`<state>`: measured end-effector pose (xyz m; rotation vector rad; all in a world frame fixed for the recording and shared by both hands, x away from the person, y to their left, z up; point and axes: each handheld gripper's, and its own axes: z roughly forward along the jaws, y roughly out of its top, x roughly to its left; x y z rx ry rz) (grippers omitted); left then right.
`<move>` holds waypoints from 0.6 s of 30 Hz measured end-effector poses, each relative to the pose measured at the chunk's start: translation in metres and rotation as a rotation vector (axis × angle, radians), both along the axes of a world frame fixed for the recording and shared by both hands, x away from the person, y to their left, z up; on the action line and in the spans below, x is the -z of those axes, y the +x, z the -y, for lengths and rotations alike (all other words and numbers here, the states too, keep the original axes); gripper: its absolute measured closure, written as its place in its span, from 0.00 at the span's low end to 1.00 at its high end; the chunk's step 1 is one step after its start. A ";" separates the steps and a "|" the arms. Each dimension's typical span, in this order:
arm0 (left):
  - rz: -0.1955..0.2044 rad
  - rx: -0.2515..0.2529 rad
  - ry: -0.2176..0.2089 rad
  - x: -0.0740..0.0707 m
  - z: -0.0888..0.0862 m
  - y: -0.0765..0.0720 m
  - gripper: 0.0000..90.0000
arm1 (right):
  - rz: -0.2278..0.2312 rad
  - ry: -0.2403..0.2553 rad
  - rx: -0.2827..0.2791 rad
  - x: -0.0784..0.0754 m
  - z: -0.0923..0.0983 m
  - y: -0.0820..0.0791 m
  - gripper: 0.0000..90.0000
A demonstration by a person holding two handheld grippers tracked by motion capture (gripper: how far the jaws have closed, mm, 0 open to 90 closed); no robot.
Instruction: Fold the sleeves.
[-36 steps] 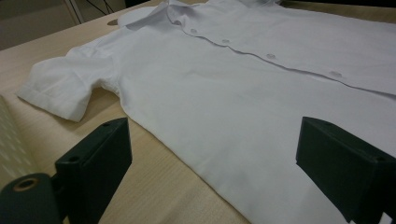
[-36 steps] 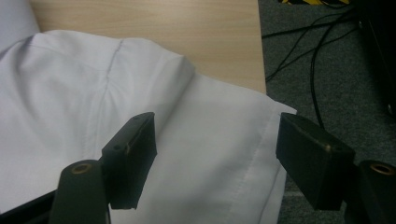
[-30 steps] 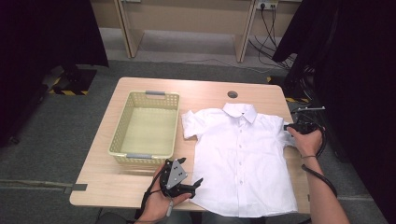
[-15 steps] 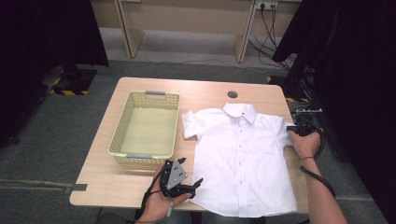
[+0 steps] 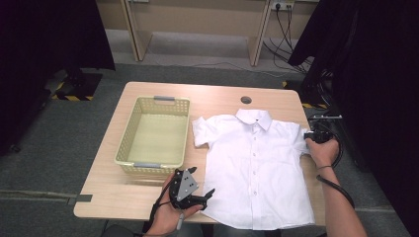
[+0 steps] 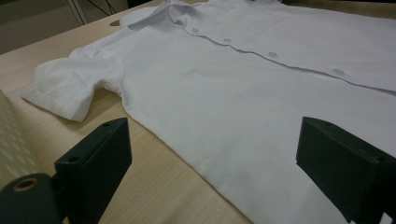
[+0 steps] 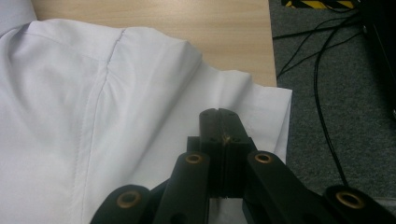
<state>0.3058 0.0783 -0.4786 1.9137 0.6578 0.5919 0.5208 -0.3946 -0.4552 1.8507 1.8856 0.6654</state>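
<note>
Near edge of table (image 5: pixel 99 197): left hand-held gripper (image 5: pixel 205 195) low beside the bottom left hem of the shirt (image 5: pixel 257 168), pointed toward it. Jaws wide apart in the left gripper view, hem passing between and beneath them, no pad pressing on cloth. Nothing held.

Shirt (image 6: pixel 243 93) flat on the table, front up, buttoned, collar toward the far side, lower hem at the near edge. Both short sleeves spread out to the sides. No fold made yet anywhere along the body.

Right side, mid table: right hand-held gripper (image 5: pixel 309 134) at the end of the right sleeve (image 5: pixel 296 136). Jaws just been closing; in the right gripper view pressed together on the sleeve (image 7: pixel 224 93) near its cuff edge, thin cloth pinched between the pads. Sleeve hanging slightly past the right edge of the table over grey floor (image 7: pixel 336 116) and cables (image 7: pixel 322 88).

Left of shirt, farther back: yellow basket (image 5: pixel 128 143), nothing in it, just beside the left sleeve, not touching as far as visible.

Judgement on progress: very early. Done: shirt laid out, first grip taken on right sleeve. Left: left grip on hem or left sleeve, all folding of sleeves and body, then probably transfer into the basket. Destination a guess from layout alone.
</note>
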 end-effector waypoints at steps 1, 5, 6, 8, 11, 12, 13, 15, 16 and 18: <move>0.001 0.001 0.001 0.000 0.000 0.000 0.11 | 0.000 0.002 0.001 0.000 0.000 0.000 1.00; 0.001 0.001 0.002 0.000 0.000 0.000 0.11 | 0.012 0.003 0.004 -0.004 -0.001 -0.001 1.00; -0.001 0.000 0.001 0.000 0.000 0.000 0.11 | 0.017 0.003 0.004 -0.005 -0.001 -0.001 1.00; 0.001 -0.001 0.002 0.000 0.000 0.000 0.11 | 0.025 0.008 0.005 -0.008 -0.001 -0.002 1.00; 0.003 -0.001 0.001 0.000 0.000 0.000 0.11 | 0.035 0.006 0.004 -0.013 -0.002 -0.003 1.00; 0.003 0.000 0.001 0.000 0.000 0.000 0.11 | 0.039 0.006 0.005 -0.014 -0.002 -0.004 1.00; 0.004 0.000 0.002 0.000 0.000 0.000 0.11 | 0.042 0.007 0.006 -0.015 -0.002 -0.004 1.00; 0.005 0.000 0.002 0.000 0.000 -0.001 0.11 | 0.048 0.009 0.005 -0.017 -0.003 -0.005 1.00; 0.005 0.000 0.003 0.000 0.000 -0.001 0.11 | 0.049 0.010 0.005 -0.018 -0.004 -0.006 1.00; 0.006 0.000 0.004 0.000 0.000 -0.001 0.11 | 0.055 0.013 0.007 -0.019 -0.004 -0.007 1.00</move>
